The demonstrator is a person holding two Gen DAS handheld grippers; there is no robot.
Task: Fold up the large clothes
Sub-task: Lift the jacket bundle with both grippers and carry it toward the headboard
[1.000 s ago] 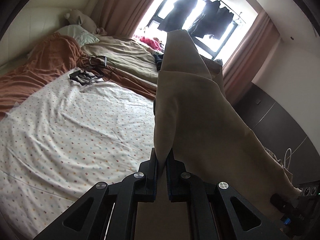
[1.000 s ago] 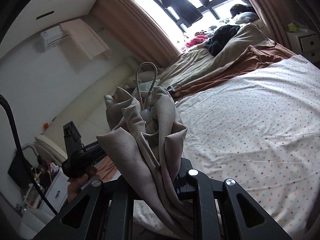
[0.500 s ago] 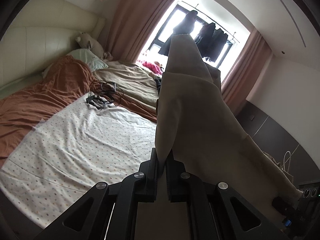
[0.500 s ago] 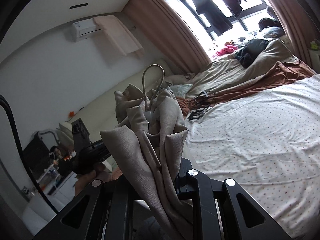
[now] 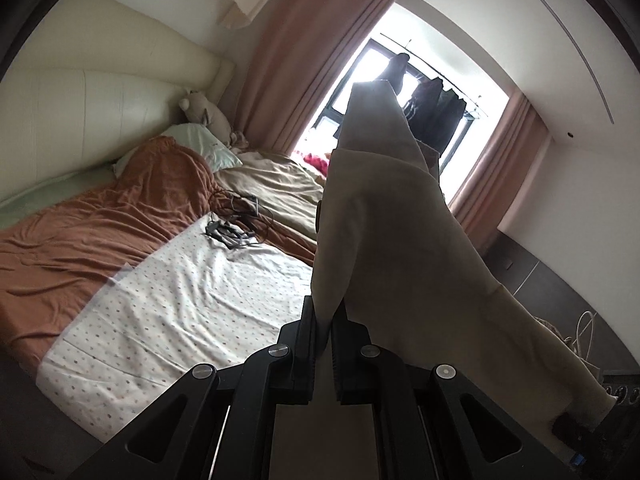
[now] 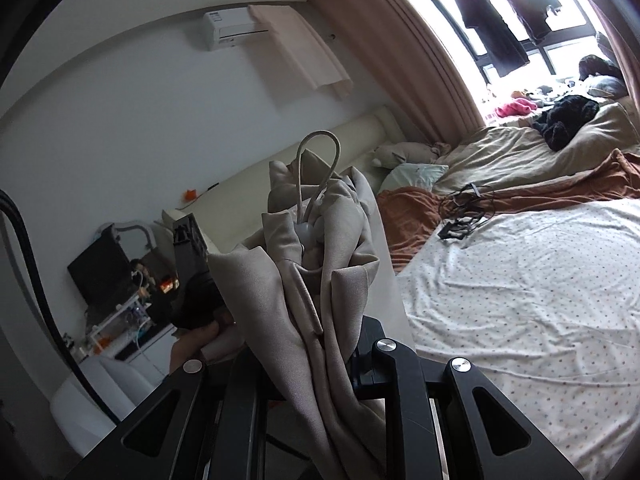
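The garment (image 5: 384, 216) hangs above the bed (image 5: 180, 312), pinched between the left gripper (image 5: 325, 320) and the right gripper (image 6: 320, 320), with cables (image 5: 236, 228) on the sheet beyond and the window (image 5: 400, 92) behind.

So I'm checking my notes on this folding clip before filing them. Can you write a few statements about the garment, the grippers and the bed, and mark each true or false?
1. The left gripper is shut on the beige garment. True.
2. The right gripper hangs open with nothing in it. False: it is shut on a bunched part of the garment with a drawstring loop.
3. The garment lies spread flat on the dotted sheet. False: it is held up in the air, clear of the sheet.
4. A tangle of dark cables lies on the bed. True.
5. A plush toy sits by the headboard. True.
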